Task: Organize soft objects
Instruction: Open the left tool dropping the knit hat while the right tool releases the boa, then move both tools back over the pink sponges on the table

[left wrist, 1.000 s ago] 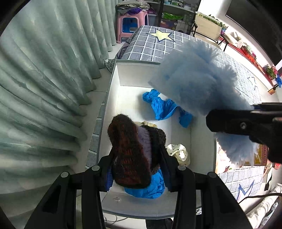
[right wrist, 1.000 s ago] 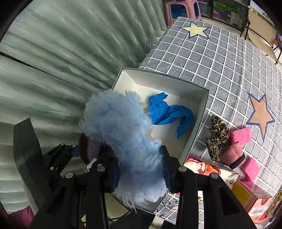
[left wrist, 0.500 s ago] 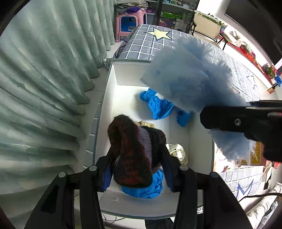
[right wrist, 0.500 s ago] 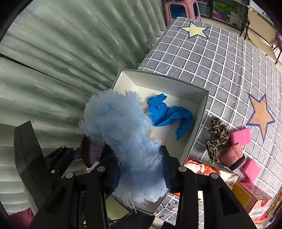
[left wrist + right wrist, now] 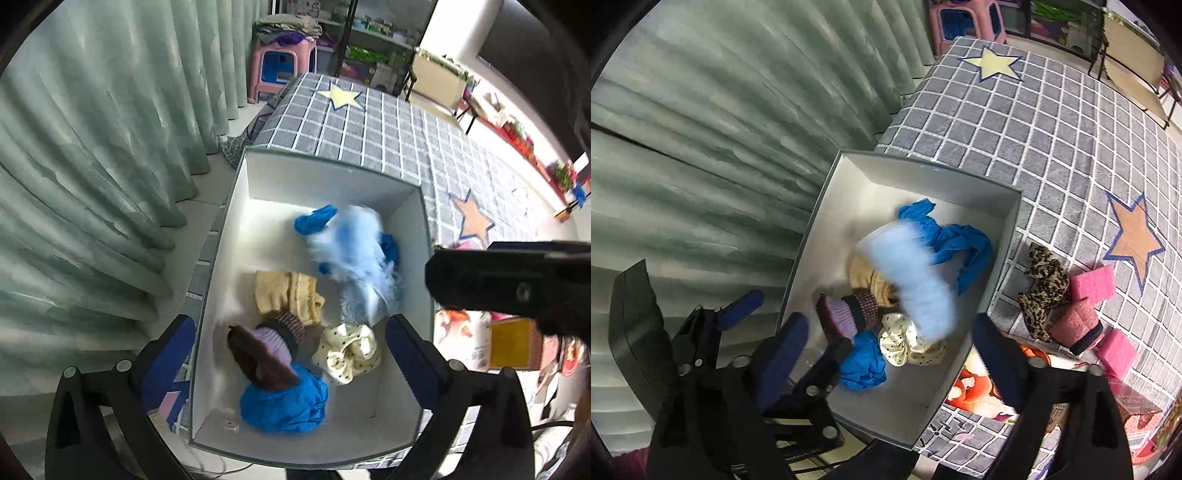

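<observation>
A second ago my left gripper [image 5: 295, 354] was clamped on the dark knitted sock [image 5: 264, 350] and my right gripper [image 5: 890, 354] on the fluffy light-blue piece [image 5: 354, 258], both held above the white box [image 5: 328, 177]. Now both sets of my jaws are opening wide, with nothing between the pads, and both items are down inside the box.

The knitted sock is maroon and brown with a lilac band and a ribbed cuff. It lies toward the near end of the box, its toe resting on a crumpled blue cloth [image 5: 284, 402] and its cuff touching a beige knitted piece [image 5: 288, 299] in the middle of the box.

The fluffy piece is blurred in both views, pale blue with long wispy fibres. It sits along the right side of the box, over another blue cloth [image 5: 956, 240] toward the far end, and just beyond a cream scrunchie with dark dots [image 5: 349, 354].

Outside the box, on the grey checked mat [image 5: 1052, 129] to its right, lie a leopard-print scrunchie [image 5: 1043, 288], 3 pink sponges [image 5: 1093, 282] and a pink knitted roll [image 5: 1078, 325].
</observation>
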### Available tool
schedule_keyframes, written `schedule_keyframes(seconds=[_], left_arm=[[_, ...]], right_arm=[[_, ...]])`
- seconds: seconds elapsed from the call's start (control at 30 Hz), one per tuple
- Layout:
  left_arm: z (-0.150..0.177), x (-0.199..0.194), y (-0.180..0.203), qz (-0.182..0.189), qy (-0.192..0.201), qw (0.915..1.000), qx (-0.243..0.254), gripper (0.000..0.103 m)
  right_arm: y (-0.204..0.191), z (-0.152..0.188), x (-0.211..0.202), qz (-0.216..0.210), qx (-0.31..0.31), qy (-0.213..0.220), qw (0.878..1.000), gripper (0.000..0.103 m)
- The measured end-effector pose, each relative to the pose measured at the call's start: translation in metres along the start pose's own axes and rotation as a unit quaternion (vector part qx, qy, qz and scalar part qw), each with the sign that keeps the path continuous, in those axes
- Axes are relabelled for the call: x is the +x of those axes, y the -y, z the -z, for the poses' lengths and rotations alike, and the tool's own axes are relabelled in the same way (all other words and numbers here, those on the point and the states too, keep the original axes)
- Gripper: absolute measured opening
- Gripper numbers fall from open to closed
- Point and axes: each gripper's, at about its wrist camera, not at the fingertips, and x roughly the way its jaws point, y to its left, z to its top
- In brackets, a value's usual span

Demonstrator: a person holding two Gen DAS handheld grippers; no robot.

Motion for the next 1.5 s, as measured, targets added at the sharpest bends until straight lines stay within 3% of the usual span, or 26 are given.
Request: schedule_keyframes(seconds=[0.4,0.6,0.83,1.1,1.27,1.33,1.5], left_arm=[[-0.020,-0.014,0.030,0.063,-0.010,0.9974,0.033,0.103],[-0.034,-0.018,0.083,0.089,-0.013,0.9912,0.097,0.103],[-0.055,0.008,0.163,0.096,-0.043,0.9776,0.182,0.103],[-0.075,0.082,0.256,0.063,-0.097,0.9517,0.284,0.103],[-0.073,0.136,0.294,0.039,-0.138,0.9349,0.324,0.103],[-0.070,0.154,0.305,0.025,-0.148,0.9274,0.343,0.103],[-0.064,0.195,0.316,-0.002,-0.190,0.9182,0.348,0.103]], right_arm=[[0.035,-0.002,-0.048,-0.009,0.062,0.018,0.998,0.103],[0.092,0.016,-0.095,-0.017,0.114,0.011,0.993,0.103],[0.195,0.049,-0.134,0.021,0.210,0.022,0.977,0.103],[0.297,0.076,-0.092,0.025,0.303,-0.033,0.952,0.103],[0.337,0.094,-0.060,-0.007,0.336,-0.065,0.940,0.103],[0.350,0.097,-0.045,-0.011,0.339,-0.080,0.937,0.103],[0.362,0.090,-0.006,-0.024,0.320,-0.120,0.939,0.103]])
